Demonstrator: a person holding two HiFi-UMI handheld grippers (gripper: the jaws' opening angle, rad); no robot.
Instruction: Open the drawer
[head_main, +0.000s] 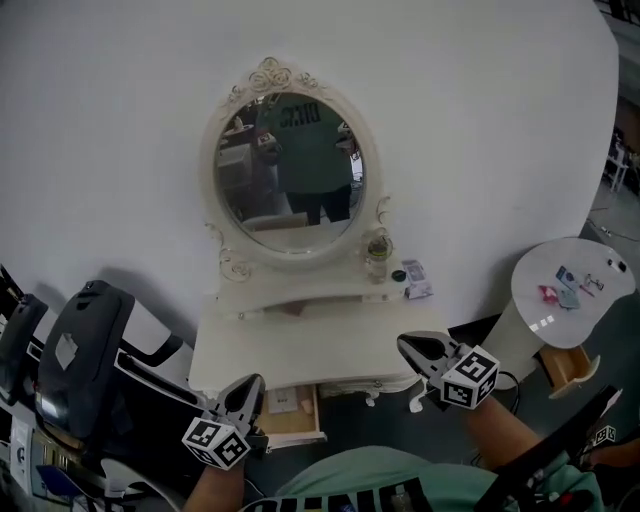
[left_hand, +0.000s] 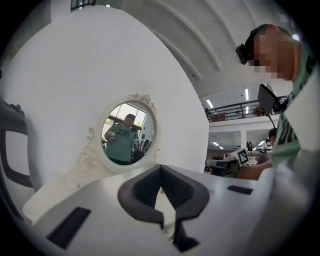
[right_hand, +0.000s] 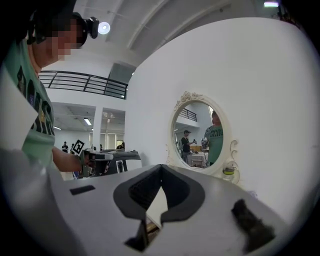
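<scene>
- One white dressing table (head_main: 300, 345) stands against a white wall. It carries one oval mirror (head_main: 292, 170) in a scrolled frame.
- One drawer (head_main: 297, 410) shows, under the left part of the tabletop. It is pulled out towards the person, and its pale wooden inside and a few light, flat items can be seen.
- The drawer's front runs left to right, parallel to the table's front edge. It slides out at right angles to that edge and juts past it.
- Two grippers are in view. The left gripper (head_main: 252, 385) has its jaws closed together with nothing between them. It sits just beside the drawer's left edge and points towards the table.
- The right gripper (head_main: 405, 345) also has its jaw tips together and holds nothing. It is over the table's right front corner, well apart from the drawer.
- One jar (head_main: 377, 257) stands on the narrow shelf below the mirror.
- One dark chair (head_main: 85, 340) crowds the table's left side.
- One round white side table (head_main: 545, 300) stands apart on the right, and dark floor shows between it and the dressing table.
</scene>
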